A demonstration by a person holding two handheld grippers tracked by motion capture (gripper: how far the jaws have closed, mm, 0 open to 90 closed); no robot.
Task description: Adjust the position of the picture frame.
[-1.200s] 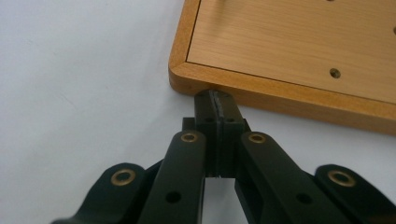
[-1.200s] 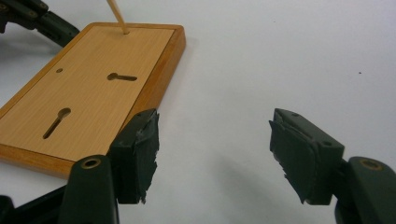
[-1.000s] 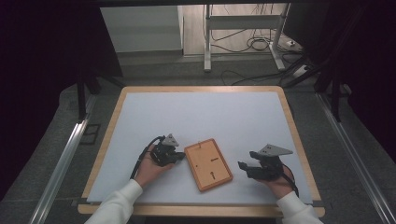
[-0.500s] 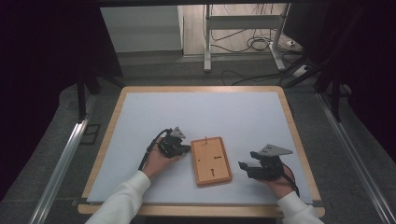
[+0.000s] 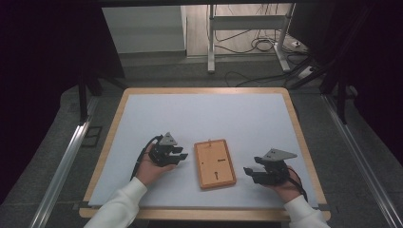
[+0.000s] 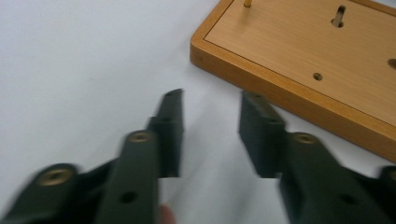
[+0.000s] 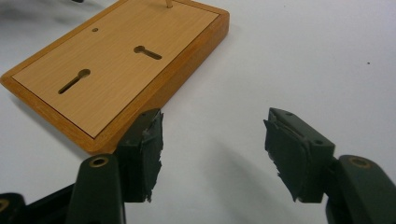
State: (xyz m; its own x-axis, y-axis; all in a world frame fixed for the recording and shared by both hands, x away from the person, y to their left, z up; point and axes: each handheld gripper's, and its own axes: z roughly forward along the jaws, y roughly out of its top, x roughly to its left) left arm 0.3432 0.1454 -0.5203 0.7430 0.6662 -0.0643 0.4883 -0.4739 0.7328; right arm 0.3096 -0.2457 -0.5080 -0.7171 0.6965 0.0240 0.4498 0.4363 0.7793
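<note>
1. While the board (image 5: pixel 215 163) lay flat on the table (image 5: pixel 228 114), we held our left gripper (image 5: pixel 178 154) just to its left, jaws parted and empty.
2. We kept our right gripper (image 5: pixel 249 174) near the board's other side, jaws wide apart, holding nothing.
3. Ahead of the left jaws, we saw the board's (image 6: pixel 308 60) edge close by but not touching.
4. Beside the right gripper's left jaw, the board's (image 7: pixel 116 70) corner sat very near, two keyhole slots showing.
</note>
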